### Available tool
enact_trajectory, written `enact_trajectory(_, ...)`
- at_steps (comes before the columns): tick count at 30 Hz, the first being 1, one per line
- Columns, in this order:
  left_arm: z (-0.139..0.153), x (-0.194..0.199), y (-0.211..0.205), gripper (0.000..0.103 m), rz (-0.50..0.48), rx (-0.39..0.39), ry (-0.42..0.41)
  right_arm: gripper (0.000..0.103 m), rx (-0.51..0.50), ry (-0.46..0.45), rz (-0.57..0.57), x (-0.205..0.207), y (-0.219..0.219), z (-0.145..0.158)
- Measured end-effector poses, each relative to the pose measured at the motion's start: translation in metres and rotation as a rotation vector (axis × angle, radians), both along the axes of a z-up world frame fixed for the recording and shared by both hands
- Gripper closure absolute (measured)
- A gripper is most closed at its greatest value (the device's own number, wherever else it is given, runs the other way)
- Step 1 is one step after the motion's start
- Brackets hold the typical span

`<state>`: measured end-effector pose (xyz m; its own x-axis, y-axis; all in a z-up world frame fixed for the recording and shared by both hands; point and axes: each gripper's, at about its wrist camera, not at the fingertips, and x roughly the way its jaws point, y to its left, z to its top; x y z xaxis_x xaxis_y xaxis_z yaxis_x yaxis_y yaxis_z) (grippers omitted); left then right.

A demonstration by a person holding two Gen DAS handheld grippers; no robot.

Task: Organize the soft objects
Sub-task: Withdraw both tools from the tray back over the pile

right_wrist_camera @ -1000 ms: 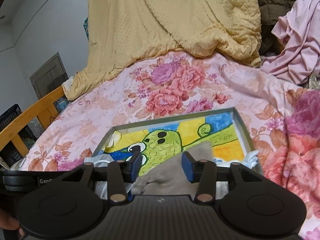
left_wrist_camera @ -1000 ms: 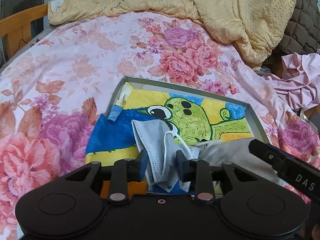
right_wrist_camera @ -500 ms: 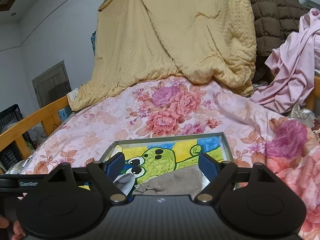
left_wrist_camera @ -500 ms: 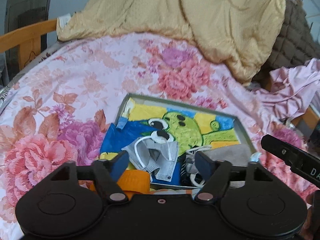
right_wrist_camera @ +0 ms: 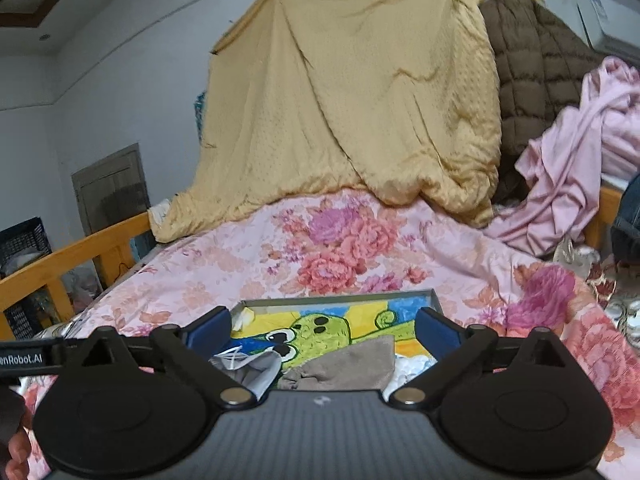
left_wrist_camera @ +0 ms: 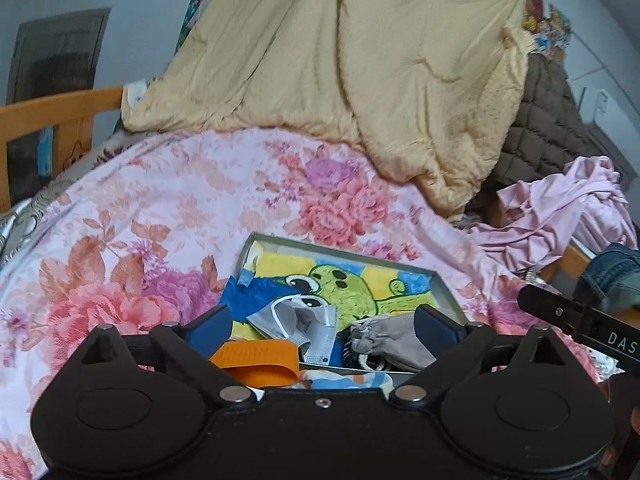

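A shallow grey tray (left_wrist_camera: pixel 344 246) (right_wrist_camera: pixel 434 300) painted with a green cartoon figure lies on the flowered bedspread. In it lie a crumpled grey face mask (left_wrist_camera: pixel 298 320) (right_wrist_camera: pixel 256 368), a grey-brown drawstring pouch (left_wrist_camera: pixel 390 342) (right_wrist_camera: pixel 348 366) and an orange band (left_wrist_camera: pixel 256 360). My left gripper (left_wrist_camera: pixel 322 326) hangs above the tray's near end, jaws opening wide, nothing between its pads. My right gripper (right_wrist_camera: pixel 324 330) is likewise opening and holds nothing; the pouch lies beneath it. The right gripper's side arm (left_wrist_camera: pixel 580 320) shows at the left wrist view's right edge.
A yellow quilt (left_wrist_camera: pixel 360 72) (right_wrist_camera: pixel 360 100) is heaped at the bed's far side, with a brown quilted cover (right_wrist_camera: pixel 532 68) and a pink cloth (left_wrist_camera: pixel 568 208) (right_wrist_camera: pixel 572 168) to the right. A wooden bed rail (left_wrist_camera: pixel 60 112) (right_wrist_camera: pixel 72 256) runs along the left.
Both grippers let go: the left released the face mask, the right the pouch. Both jaws spread wide and both grippers drew back and up from the tray.
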<state>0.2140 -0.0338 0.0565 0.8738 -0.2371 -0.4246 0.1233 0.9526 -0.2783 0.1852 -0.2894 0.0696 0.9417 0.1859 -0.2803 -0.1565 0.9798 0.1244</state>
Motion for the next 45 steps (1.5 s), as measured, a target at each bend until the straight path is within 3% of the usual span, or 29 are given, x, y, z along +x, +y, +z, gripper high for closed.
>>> enact_trajectory(5, 0.002, -0.024, 0.005, 0.001, -0.01, -0.013, -0.038, 0.001, -0.09, -0.057, 0.005, -0.03, 0.011, 0.0)
enact_trajectory(18, -0.006, -0.076, 0.022, 0.001, -0.022, -0.03, -0.082, 0.0, -0.097, -0.109, -0.017, -0.092, 0.016, -0.008)
enact_trajectory(28, -0.017, -0.112, 0.021, 0.001, -0.047, -0.016, -0.108, 0.0, -0.063, -0.063, -0.062, -0.13, 0.014, -0.018)
enact_trajectory(36, -0.04, -0.137, 0.029, 0.001, -0.061, -0.018, -0.08, 0.0, -0.03, 0.021, -0.081, -0.144, 0.014, -0.028)
enact_trajectory(45, -0.048, -0.138, 0.027, 0.001, -0.088, 0.006, -0.053, 0.0, -0.064, 0.108, -0.118, -0.147, 0.02, -0.038)
